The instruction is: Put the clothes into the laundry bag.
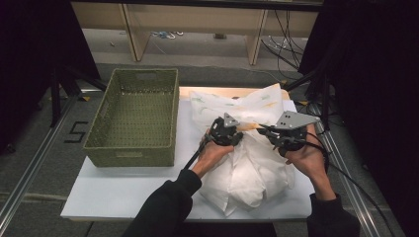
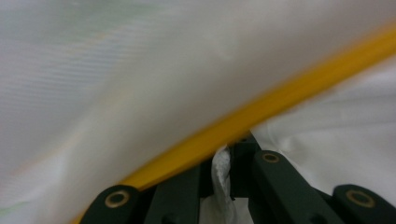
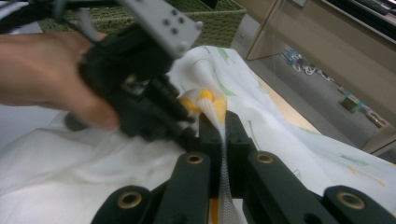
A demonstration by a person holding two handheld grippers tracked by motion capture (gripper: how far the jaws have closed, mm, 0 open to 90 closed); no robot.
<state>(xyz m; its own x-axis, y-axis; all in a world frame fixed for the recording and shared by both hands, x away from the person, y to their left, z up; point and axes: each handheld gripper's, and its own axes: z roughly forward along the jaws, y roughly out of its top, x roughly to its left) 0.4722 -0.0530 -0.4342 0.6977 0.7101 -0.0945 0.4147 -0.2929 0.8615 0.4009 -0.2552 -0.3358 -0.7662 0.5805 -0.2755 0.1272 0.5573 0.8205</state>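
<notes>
A white cloth [image 1: 249,170] with a faint green print and a yellow edge [image 2: 280,95] lies bunched on the white board [image 1: 123,192]. My left gripper [image 1: 240,130] is shut on a narrow fold of this cloth [image 2: 222,173], just under the yellow band. My right gripper [image 1: 263,130] faces it from the right and is shut on a thin ridge of cloth [image 3: 223,154] where the yellow edge [image 3: 205,99] bunches up. The right gripper view has the left gripper [image 3: 184,122] and its hand [image 3: 42,74] close in, tips almost against my right gripper [image 3: 219,122].
A green woven basket [image 1: 129,150] stands empty on the left of the board, its rim [image 3: 219,16] behind the cloth. Bare board lies in front of the basket. Wooden shelf legs and cables are beyond the table's far edge, dark curtains on both sides.
</notes>
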